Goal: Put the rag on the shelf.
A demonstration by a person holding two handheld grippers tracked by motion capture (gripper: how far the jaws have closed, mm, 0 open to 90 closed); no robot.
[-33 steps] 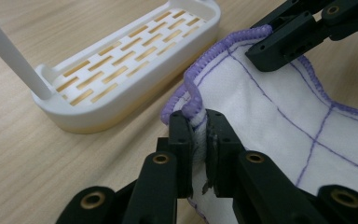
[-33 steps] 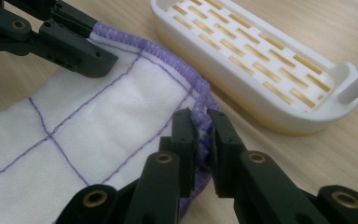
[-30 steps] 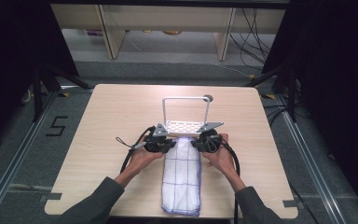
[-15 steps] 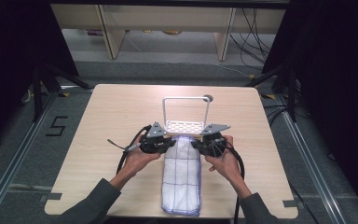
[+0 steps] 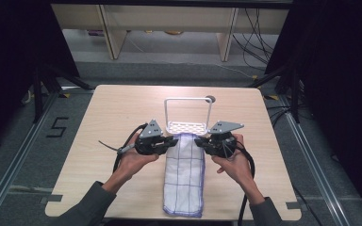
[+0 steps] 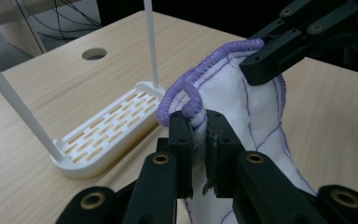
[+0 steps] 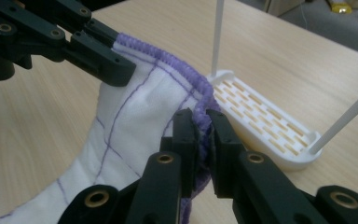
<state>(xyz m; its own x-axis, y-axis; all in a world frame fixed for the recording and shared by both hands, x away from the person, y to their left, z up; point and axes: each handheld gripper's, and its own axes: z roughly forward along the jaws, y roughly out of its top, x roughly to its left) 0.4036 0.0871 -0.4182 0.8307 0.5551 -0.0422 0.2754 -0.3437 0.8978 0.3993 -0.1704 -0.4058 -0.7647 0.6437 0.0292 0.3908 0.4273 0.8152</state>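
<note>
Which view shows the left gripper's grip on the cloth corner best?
Left gripper view: the left gripper is shut on the purple-edged cloth, close up. Right gripper view shows its jaws from the side at the hem. High view shows it small, at the cloth's far end.

Cloth (image 6: 256, 116) corner hidden btwn left claw (image 6: 199, 122) jaws.

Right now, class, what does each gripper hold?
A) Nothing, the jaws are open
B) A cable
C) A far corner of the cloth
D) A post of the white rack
C: the left gripper and the right gripper are each shut on a purple-edged corner of the cloth, at the end nearest the rack, which neither touches.
</note>
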